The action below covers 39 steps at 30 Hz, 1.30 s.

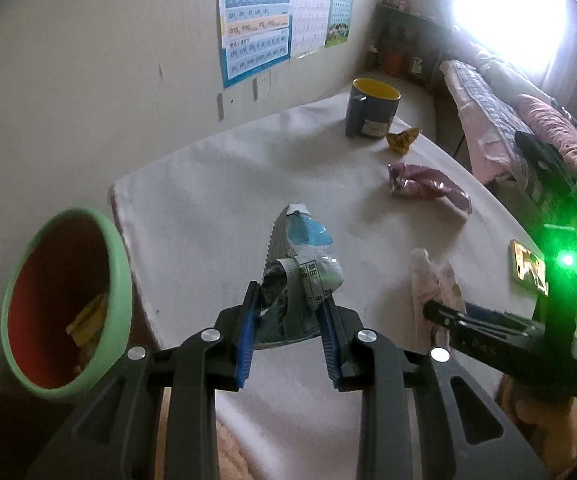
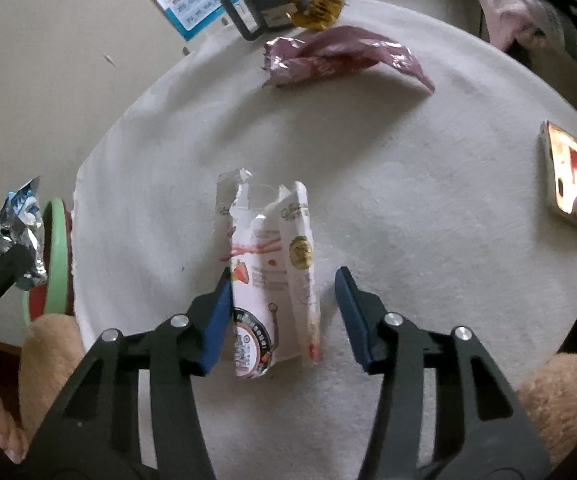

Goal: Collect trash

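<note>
My left gripper (image 1: 290, 294) is shut on a crumpled blue and silver wrapper (image 1: 304, 256), held above the table near the green bin (image 1: 68, 304); the bin has a red inside and holds some yellow trash. The wrapper also shows in the right wrist view (image 2: 18, 232), beside the bin rim (image 2: 58, 256). My right gripper (image 2: 284, 280) is open around a white and pink strawberry snack packet (image 2: 272, 272) lying on the white table (image 2: 428, 220); the left finger touches it. A purple foil wrapper (image 2: 336, 60) and a gold wrapper (image 2: 320, 8) lie farther back.
A dark mug with a yellow inside (image 1: 372, 108) stands at the table's far end. A phone (image 2: 576, 180) lies at the right edge. A wall with posters (image 1: 256, 20) is on the left, a bed (image 1: 508, 112) on the right.
</note>
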Available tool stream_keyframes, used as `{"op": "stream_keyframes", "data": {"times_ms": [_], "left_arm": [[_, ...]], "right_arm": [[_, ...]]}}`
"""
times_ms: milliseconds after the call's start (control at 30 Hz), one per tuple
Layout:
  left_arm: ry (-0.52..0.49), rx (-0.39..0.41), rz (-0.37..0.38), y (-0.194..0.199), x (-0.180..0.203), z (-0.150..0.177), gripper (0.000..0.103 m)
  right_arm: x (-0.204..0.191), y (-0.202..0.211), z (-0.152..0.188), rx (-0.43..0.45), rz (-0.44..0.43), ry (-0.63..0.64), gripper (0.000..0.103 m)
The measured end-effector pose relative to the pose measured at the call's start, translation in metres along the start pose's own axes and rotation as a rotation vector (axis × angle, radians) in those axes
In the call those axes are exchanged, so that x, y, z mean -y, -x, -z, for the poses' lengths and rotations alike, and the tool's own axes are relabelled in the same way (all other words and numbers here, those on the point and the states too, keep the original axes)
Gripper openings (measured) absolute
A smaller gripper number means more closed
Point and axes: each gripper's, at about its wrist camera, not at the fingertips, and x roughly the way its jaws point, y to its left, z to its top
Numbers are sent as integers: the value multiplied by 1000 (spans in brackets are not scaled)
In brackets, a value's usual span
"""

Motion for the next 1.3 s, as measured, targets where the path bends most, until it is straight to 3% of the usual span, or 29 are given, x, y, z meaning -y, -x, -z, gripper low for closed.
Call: {"op": "stream_keyframes", "data": {"times_ms": [200,700,833,1300], "left_arm": [[-12,10,-4,7,-2,4,27],[-52,90,-32,38,0,2,27],[-54,103,-35,42,-1,2,27],[-23,142,-35,56,-16,5,27]], "right_arm": [[-10,-2,2,-5,31,57,39],[-15,-1,4,13,92,100,47],[-22,0,6,14,84,133,36],[-40,29,14,75,45,158,34]]}}
